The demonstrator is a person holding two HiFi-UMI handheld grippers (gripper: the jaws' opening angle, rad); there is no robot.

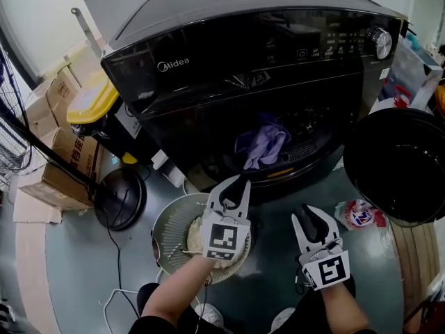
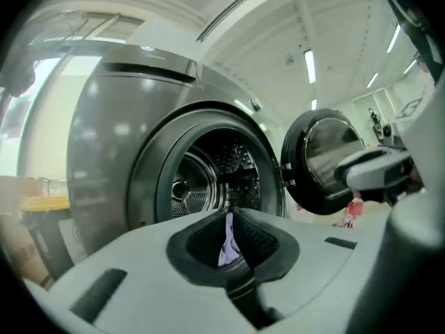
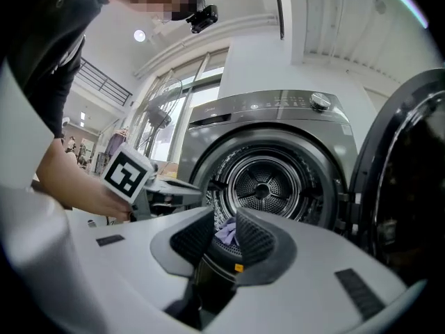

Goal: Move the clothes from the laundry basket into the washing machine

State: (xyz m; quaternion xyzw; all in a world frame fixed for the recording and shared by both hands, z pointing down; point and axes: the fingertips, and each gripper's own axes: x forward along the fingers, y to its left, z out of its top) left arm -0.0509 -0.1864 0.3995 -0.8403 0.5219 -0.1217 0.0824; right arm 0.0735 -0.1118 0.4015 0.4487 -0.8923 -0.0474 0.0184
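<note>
- The lilac garment [image 1: 263, 145] hangs crumpled over the lip of the washing machine's [image 1: 208, 61] opening. It lies just beyond the left gripper [image 1: 242, 181], whose tips meet on nothing.
- The right gripper [image 1: 311, 216] stands beside the left, jaws narrowly parted and empty, short of the cloth.
- The drum [image 3: 263, 186] is perforated steel.
- The round door [image 1: 400, 165] is dark and glossy.
- The laundry basket [image 1: 167, 228] below is pale and round.

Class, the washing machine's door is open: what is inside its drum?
A purple garment lies on the front lip of the drum, whose perforated back wall looks bare. The drum floor behind the garment is covered.
</note>
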